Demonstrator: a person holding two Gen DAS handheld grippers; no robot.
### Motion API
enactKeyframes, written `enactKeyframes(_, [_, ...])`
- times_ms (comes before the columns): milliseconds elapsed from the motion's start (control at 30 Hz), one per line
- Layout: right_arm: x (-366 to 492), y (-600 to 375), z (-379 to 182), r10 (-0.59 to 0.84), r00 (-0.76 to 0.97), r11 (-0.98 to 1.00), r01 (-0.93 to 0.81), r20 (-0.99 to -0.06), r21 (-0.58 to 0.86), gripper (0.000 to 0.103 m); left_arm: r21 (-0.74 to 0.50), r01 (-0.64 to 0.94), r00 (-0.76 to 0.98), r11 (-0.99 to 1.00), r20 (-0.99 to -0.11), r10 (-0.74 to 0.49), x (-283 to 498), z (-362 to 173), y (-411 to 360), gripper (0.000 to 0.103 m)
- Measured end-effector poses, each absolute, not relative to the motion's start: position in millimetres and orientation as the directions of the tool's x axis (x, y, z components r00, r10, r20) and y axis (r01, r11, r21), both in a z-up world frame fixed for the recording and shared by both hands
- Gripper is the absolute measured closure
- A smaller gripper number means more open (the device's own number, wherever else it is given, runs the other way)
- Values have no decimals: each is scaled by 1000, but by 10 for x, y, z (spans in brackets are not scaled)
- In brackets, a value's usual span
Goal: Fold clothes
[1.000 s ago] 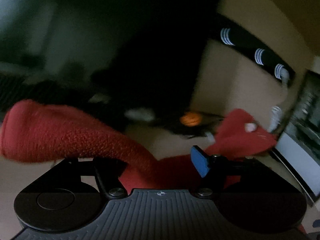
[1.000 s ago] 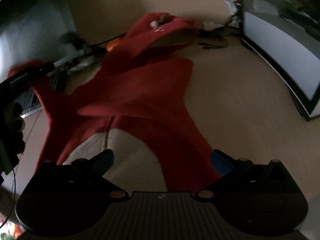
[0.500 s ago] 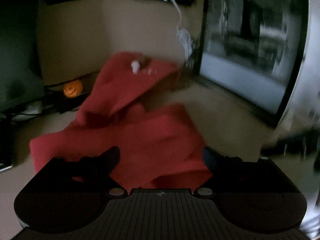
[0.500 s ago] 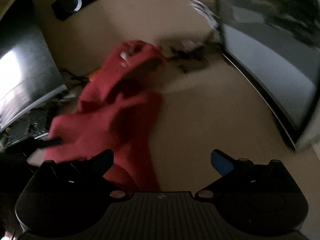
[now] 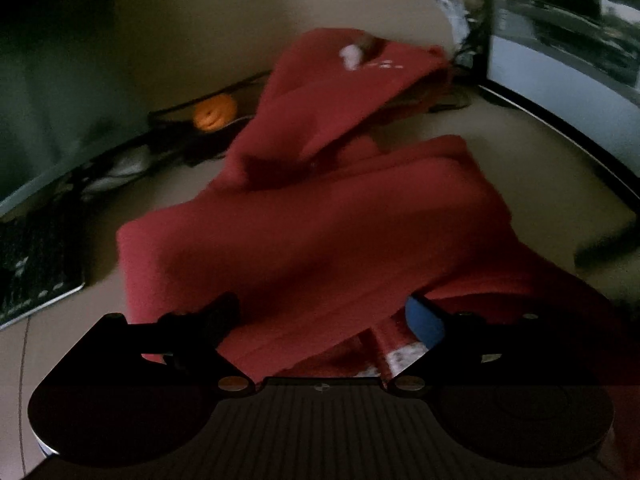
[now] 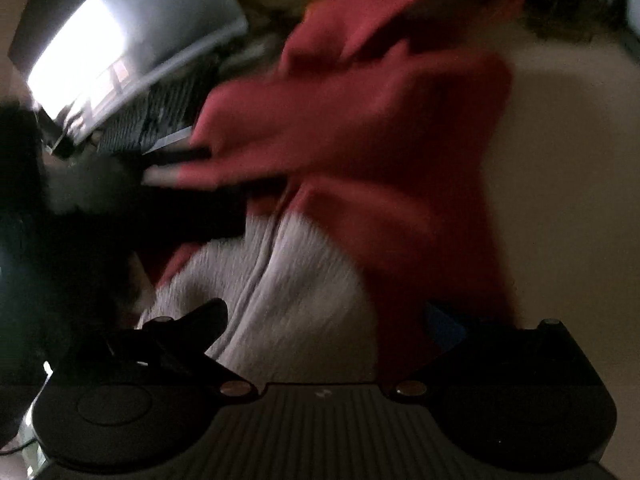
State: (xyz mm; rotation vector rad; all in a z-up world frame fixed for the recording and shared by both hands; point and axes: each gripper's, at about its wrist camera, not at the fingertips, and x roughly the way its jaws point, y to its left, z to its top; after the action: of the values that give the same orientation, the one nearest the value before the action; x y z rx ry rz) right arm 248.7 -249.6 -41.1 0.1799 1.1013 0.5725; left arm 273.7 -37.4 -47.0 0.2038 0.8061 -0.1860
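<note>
A red fleece hooded garment (image 5: pixel 328 224) lies crumpled on the beige desk, its hood (image 5: pixel 344 80) raised at the far end. It also shows in the right wrist view (image 6: pixel 360 140), blurred, with its pale lining (image 6: pixel 280 280) turned up near me. My left gripper (image 5: pixel 324 316) is open, low over the garment's near edge, with cloth between its fingers. My right gripper (image 6: pixel 328 320) is open above the lining and red cloth. The other gripper appears as a dark shape (image 6: pixel 120 208) at the garment's left edge.
A monitor (image 5: pixel 568 52) stands at the right and another screen (image 6: pixel 120 40) at the left, with a keyboard (image 5: pixel 36 256) below it. A small orange object (image 5: pixel 214 112) and cables lie behind the hood. White cables (image 5: pixel 452 8) hang at the back.
The left gripper let go of the sleeve it held a second ago and opened. Both grippers have come closer over the garment, which now lies more bunched.
</note>
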Motion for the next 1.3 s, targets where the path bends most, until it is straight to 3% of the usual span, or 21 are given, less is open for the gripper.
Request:
enactKeyframes(167, [2342,-2505,-454,513,445,858,-288,-734,425,0,100,225,674,969,-734,-80,2716,-421,-283,8])
enactKeyframes(433, [2265,-2429,-466,509,443,850,-396,-738,348,0,92,209,678,974,-731,-77,2702,-394,-242,8])
enactKeyframes(567, [2495,-2679,-326,569,399,819,-352,-719,453,0,93,209,672,974,-737,-74,2717,-410,-256,8])
enactKeyframes(767, [2913,-3134,49,511,593,856,-288,-622,429,2,70,244,675,967,-728,-117,2671,-357,-296,8])
enactKeyframes(800, [2996,-3126,58,521,598,851,-304,-609,428,12,56,262,673,963,-726,-141,2680,-342,-334,8])
enactKeyframes(833, [3091,-3107,53,536,593,842,-322,-601,432,28,43,283,670,958,-723,-165,2700,-333,-393,8])
enactKeyframes(933, [3347,-3016,-60,571,539,820,-340,-618,460,56,27,357,665,934,-709,-233,2767,-323,-633,8])
enactKeyframes(1100, [3576,-2973,-290,646,447,763,-350,-619,544,61,59,421,667,905,-696,-265,2883,-422,-965,8])
enactKeyframes(1300, [3661,-3111,-40,798,406,595,-412,-446,690,60,36,483,626,875,-712,-316,2945,-572,-1132,13])
